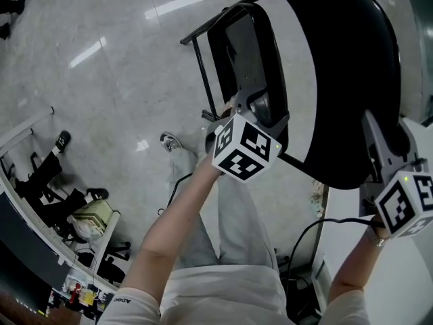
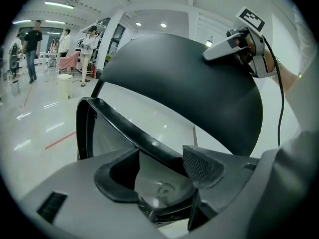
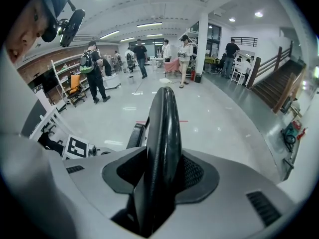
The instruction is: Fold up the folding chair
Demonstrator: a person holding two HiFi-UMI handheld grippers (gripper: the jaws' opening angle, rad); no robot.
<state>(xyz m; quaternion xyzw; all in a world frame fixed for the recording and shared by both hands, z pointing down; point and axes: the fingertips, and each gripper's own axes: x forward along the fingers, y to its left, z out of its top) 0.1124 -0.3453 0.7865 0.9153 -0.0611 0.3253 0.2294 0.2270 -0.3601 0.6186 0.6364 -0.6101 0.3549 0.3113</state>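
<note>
The folding chair has a broad black backrest (image 1: 352, 80) and a black-rimmed seat (image 1: 247, 53) tilted up close to it. My left gripper (image 1: 254, 110) is shut on the seat's near rim; in the left gripper view that rim (image 2: 119, 126) runs between the jaws of my left gripper (image 2: 159, 171). At the right, my right gripper (image 1: 385, 147) clamps the backrest's edge. In the right gripper view the backrest (image 3: 162, 128) stands edge-on between the pads of my right gripper (image 3: 162, 176), touching both. The left gripper view shows the right gripper (image 2: 224, 49) on the backrest (image 2: 189, 78).
The chair's black legs (image 1: 199, 59) stand on a glossy grey floor. Shelving with clutter (image 1: 67, 208) lines the left, and a black cable (image 1: 304, 239) trails by my feet. Several people (image 3: 139, 56) stand far off; a staircase (image 3: 274, 83) rises at the right.
</note>
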